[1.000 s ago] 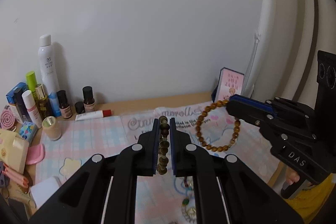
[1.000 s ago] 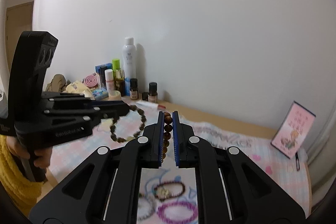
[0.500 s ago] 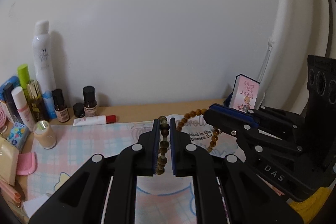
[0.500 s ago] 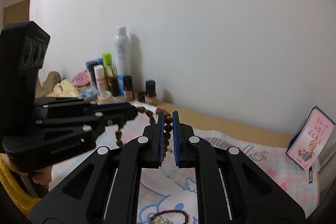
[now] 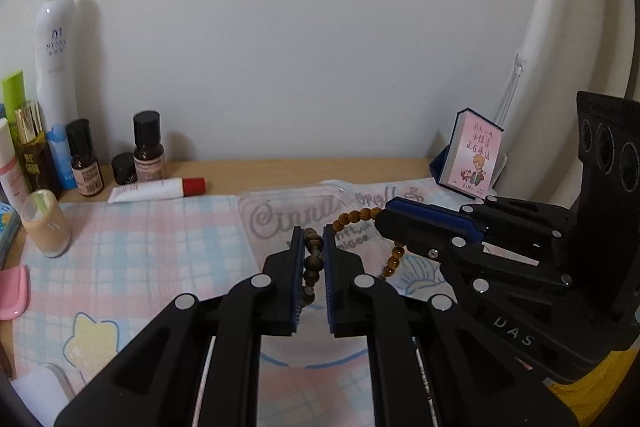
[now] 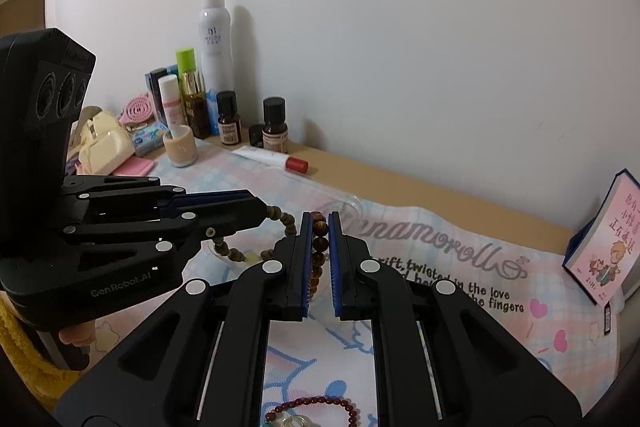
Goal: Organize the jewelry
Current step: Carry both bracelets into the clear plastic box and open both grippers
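Both grippers have descended toward the clear tray [image 5: 292, 201]: left gripper [image 5: 312, 259] clamps a dark bead bracelet [image 6: 232, 253], right gripper [image 6: 319, 247] an amber bead bracelet [image 5: 360, 215]; placement is probably imminent.

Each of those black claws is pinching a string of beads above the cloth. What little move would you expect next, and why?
Probably lowering both a bit further toward the clear tray on the patterned cloth. The left gripper is shut on a dark bead bracelet, the right gripper on a brown bead bracelet, and both loops hang just above the tray, so neither looks set down yet.
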The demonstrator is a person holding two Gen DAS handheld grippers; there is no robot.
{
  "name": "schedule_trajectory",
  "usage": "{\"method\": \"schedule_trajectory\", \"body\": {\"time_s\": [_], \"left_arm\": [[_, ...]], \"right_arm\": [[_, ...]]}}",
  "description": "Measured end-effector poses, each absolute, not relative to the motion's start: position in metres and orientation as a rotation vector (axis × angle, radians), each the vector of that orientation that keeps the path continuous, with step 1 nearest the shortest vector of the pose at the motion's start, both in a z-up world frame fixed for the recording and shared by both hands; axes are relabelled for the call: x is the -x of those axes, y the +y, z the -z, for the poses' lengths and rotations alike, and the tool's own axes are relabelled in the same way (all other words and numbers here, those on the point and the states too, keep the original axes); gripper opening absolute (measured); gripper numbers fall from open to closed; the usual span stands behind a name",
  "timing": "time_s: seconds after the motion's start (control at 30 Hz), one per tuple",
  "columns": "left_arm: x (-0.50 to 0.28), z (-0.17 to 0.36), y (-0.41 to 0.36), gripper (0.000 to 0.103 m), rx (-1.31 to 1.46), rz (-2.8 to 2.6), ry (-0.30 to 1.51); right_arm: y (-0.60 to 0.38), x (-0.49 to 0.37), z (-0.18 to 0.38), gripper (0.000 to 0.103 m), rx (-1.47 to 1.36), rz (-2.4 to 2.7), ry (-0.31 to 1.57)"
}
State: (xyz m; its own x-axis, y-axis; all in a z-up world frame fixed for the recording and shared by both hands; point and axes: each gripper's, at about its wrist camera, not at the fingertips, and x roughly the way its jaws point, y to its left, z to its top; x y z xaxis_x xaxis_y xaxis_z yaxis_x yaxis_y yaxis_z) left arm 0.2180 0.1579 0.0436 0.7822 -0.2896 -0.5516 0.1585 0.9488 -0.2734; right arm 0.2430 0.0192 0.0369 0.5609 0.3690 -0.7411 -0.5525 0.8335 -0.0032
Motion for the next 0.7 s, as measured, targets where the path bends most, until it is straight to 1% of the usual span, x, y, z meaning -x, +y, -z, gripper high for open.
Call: {"method": "schedule_trajectory", "body": {"time_s": [0.33,0.43,0.57,0.6,0.63,0.67,0.7], "left_arm": [[-0.222,-0.038,0.157,0.01,0.207,0.225,0.634],[-0.222,-0.039,0.156,0.027,0.196,0.203,0.635],[-0.214,-0.049,0.16,0.03,0.226,0.222,0.588],[-0.211,-0.052,0.161,0.032,0.231,0.223,0.575],[-0.206,-0.057,0.163,0.037,0.239,0.221,0.555],[-0.203,-0.061,0.164,0.04,0.243,0.217,0.544],[-0.197,-0.065,0.165,0.041,0.242,0.209,0.532]], "right_arm": [[0.018,-0.244,-0.026,0.008,0.254,-0.559,0.829],[0.015,-0.244,-0.03,0.008,0.232,-0.561,0.814],[0.008,-0.24,-0.043,0.01,0.205,-0.549,0.78],[0.006,-0.24,-0.046,0.012,0.197,-0.546,0.774],[0.002,-0.238,-0.051,0.019,0.184,-0.537,0.764],[-0.002,-0.237,-0.055,0.023,0.177,-0.534,0.758],[-0.006,-0.235,-0.058,0.027,0.17,-0.53,0.749]]}}
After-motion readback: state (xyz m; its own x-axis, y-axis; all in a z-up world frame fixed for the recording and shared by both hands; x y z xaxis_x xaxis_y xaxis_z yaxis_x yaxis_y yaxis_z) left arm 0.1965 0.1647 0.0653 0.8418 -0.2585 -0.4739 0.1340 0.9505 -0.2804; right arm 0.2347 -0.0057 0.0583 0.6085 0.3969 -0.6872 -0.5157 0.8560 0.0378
